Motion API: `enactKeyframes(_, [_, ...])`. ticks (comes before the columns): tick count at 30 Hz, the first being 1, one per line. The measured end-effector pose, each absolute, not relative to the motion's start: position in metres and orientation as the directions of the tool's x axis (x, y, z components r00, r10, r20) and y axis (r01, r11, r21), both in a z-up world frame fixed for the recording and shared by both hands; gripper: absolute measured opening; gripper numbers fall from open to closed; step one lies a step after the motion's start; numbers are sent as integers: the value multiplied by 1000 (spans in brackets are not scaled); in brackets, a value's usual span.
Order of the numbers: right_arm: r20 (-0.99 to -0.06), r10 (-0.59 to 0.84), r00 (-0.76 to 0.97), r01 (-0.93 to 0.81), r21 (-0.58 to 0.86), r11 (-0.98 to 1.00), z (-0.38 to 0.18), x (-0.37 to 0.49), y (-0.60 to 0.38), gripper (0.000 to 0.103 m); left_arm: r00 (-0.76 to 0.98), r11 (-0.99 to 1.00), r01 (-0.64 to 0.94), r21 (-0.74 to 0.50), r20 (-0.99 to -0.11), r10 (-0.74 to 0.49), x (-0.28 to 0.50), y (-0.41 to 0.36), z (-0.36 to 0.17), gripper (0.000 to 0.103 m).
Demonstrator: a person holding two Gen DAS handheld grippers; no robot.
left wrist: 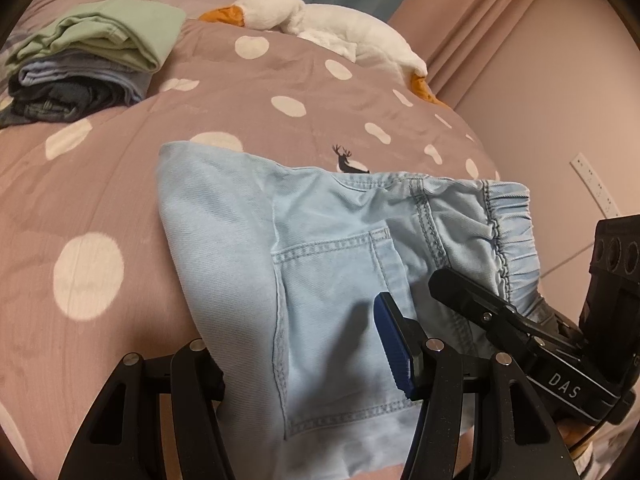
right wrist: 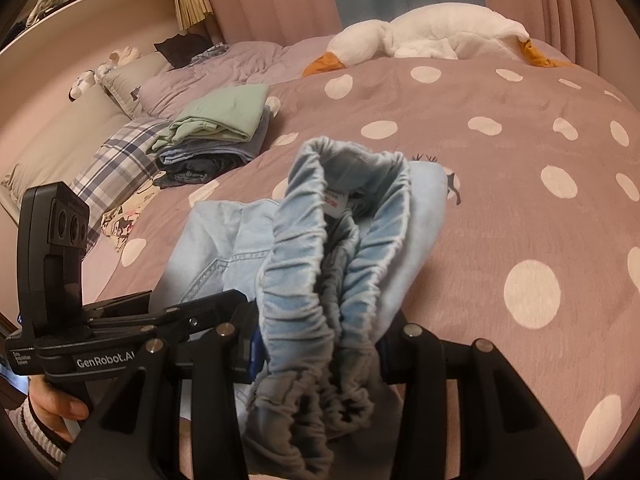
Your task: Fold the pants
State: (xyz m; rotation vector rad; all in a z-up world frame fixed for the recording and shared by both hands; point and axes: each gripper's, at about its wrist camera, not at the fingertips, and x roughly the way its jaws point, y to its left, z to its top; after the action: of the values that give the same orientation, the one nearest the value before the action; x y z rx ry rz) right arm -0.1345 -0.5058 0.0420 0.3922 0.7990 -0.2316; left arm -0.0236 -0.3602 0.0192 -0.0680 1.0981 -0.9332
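Denim pants, gathered elastic waistband clamped by right gripper.

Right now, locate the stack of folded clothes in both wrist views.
Left wrist: stack of folded clothes lies upper left on the dotted bedspread.
Right wrist: stack sits left of centre, beside the plaid pillow.
Shared landmark: white goose plush.

The pants are light blue denim with an elasticated, gathered waistband and a stitched back pocket facing up. They lie folded and bunched on the bed, the waistband end raised and crumpled, its opening showing a small white label inside.
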Motion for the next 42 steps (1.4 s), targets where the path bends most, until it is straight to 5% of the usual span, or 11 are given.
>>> enactKeyframes(25, [-702, -106, 704, 391, 258, 883, 33, -91, -565, 42, 154, 617, 671, -411, -737, -658, 23, -427, 14, 59])
enactKeyframes(42, [-785, -18, 619, 496, 373, 785, -32, -75, -610, 47, 166, 670, 656, -348, -799, -578, 45, -443, -25, 59])
